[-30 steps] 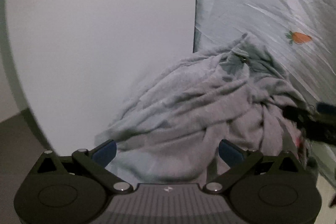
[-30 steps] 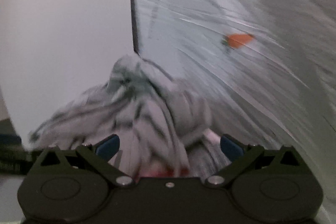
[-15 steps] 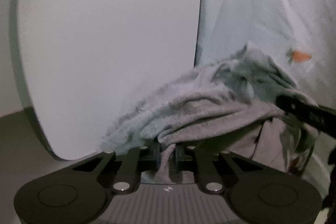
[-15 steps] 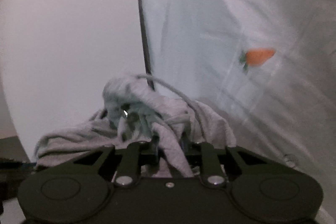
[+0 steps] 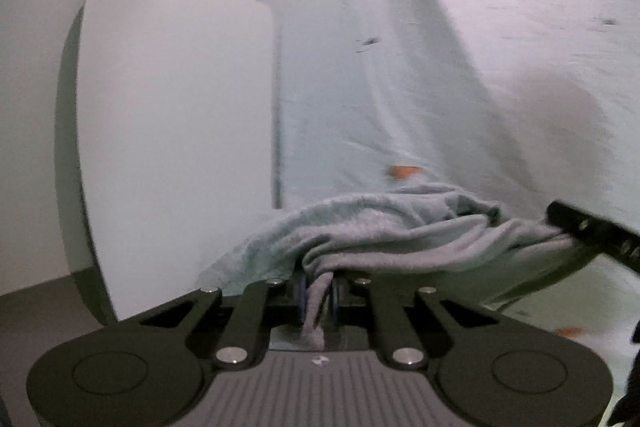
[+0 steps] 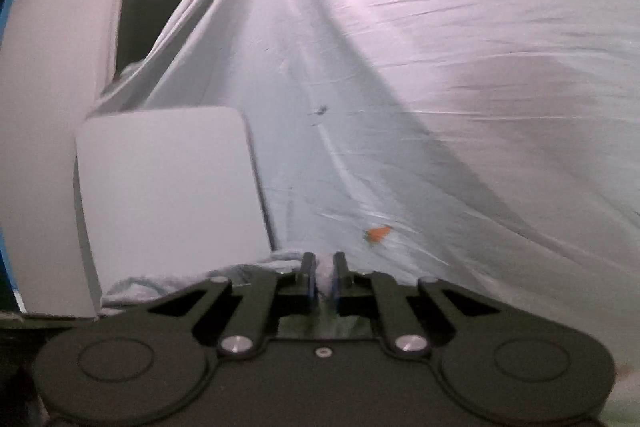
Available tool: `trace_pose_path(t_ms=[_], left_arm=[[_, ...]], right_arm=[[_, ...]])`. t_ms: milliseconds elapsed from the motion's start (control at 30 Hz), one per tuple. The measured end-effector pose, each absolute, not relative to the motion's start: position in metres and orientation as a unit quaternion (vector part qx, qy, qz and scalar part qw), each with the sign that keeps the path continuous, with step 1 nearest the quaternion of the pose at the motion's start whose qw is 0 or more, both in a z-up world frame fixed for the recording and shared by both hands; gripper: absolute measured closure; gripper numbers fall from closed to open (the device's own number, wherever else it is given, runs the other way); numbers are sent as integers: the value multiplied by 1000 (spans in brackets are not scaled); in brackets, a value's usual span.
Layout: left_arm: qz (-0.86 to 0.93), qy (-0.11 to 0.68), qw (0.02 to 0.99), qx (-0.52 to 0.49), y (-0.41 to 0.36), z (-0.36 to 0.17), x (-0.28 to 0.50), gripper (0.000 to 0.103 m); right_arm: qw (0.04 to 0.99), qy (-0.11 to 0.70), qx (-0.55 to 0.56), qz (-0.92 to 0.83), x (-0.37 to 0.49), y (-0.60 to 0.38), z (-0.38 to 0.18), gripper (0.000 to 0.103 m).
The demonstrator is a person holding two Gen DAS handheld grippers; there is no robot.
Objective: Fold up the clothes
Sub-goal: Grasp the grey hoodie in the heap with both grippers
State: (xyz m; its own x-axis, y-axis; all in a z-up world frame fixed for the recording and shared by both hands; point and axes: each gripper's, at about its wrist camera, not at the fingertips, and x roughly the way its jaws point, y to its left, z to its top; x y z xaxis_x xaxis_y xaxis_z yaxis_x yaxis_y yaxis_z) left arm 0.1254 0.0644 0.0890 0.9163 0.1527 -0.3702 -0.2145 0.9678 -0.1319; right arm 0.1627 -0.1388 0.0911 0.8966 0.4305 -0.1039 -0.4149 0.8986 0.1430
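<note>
Pale carrot-print sheet (image 5: 400, 67) behind; both grippers' fingers (image 5: 304, 301) (image 6: 308, 277) clamped on grey garment (image 5: 400, 235).

A second ago my left gripper (image 5: 319, 297) stood wide open over the heaped grey garment (image 5: 384, 235); its jaws have just been closing and now pinch a fold of it. My right gripper (image 6: 323, 277) has likewise just been closing, with grey cloth between its pads. The garment, formerly a mound filling mid-frame, now hangs stretched low across the left view toward the right gripper at right edge. More of the carrot-print sheet (image 5: 460, 67) shows above.
</note>
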Motion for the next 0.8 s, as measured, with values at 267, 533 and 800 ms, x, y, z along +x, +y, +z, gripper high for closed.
trace_pose_path(t_ms=[267,533,800], left_arm=[[9,247,964,-101,-6,72,68,91],[29,327,932,-155,11,32,51,88],[77,307,933,-169,63,29,80,46]], right_arm=[[991,47,54,110,89,-234,92,103],[983,148,56,93,99,-245,50,63],[970,190,54,144,158,-198,16,0]])
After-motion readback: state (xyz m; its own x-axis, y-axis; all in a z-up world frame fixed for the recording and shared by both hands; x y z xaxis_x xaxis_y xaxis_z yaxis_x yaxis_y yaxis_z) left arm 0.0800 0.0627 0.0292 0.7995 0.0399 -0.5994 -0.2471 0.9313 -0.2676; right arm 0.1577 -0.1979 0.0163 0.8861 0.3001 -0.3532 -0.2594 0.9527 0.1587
